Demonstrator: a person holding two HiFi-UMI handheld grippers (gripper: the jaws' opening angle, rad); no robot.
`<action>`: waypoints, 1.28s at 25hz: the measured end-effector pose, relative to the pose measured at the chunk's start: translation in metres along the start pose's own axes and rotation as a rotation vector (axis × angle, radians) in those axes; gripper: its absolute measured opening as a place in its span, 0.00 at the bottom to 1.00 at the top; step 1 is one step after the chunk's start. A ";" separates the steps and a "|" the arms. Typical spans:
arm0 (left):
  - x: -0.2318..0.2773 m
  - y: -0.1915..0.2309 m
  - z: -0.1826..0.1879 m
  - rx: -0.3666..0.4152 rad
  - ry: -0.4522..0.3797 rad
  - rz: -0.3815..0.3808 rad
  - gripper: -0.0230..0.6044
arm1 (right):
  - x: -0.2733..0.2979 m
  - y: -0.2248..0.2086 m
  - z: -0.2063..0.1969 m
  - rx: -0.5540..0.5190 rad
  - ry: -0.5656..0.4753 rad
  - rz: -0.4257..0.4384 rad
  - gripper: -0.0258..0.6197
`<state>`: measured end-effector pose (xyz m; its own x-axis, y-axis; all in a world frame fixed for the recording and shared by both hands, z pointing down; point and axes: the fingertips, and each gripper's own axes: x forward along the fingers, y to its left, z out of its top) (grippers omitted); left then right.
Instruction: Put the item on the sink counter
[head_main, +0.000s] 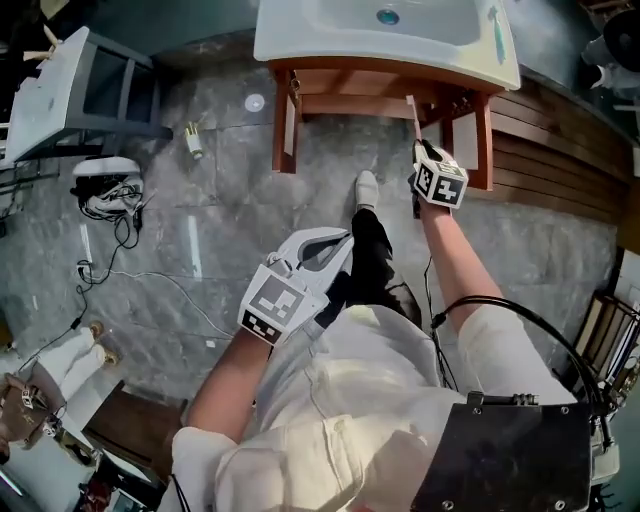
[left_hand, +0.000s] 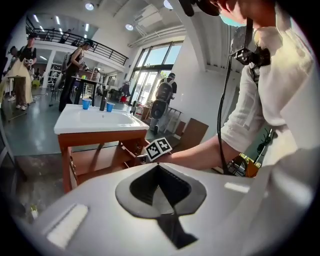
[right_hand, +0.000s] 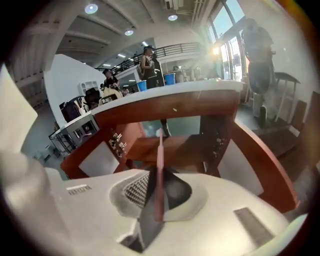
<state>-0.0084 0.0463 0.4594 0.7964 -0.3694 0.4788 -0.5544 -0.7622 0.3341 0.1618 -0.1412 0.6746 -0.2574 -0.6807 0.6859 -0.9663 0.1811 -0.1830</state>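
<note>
White sink counter (head_main: 300, 40) along top centre of head view, on brown wooden stand (head_main: 284, 120). Left gripper (head_main: 338, 252) at frame centre over grey floor (head_main: 200, 210), jaws together, nothing between. Right gripper (head_main: 419, 158) right of centre, below counter's front edge, clamped on thin pink stick-like item (right_hand: 160, 160), tip pointing up.

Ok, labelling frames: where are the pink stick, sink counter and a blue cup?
pink stick (right_hand: 160, 160), right gripper view, mid-shaft.
sink counter (head_main: 290, 30), head view, bare white left side.
blue cup (left_hand: 86, 103), left gripper view, its side.
</note>
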 end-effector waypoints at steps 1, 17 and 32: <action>0.013 0.003 -0.001 0.003 -0.001 -0.017 0.04 | 0.013 -0.008 -0.002 0.009 0.000 -0.007 0.11; 0.162 0.075 -0.017 0.014 -0.014 -0.143 0.04 | 0.199 -0.111 -0.010 0.069 -0.053 -0.094 0.11; 0.192 0.121 -0.043 -0.079 0.006 -0.111 0.05 | 0.294 -0.131 -0.013 0.037 -0.022 -0.116 0.11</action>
<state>0.0673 -0.0943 0.6266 0.8526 -0.2818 0.4401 -0.4805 -0.7538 0.4482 0.2130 -0.3557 0.9095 -0.1433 -0.7109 0.6886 -0.9888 0.0741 -0.1293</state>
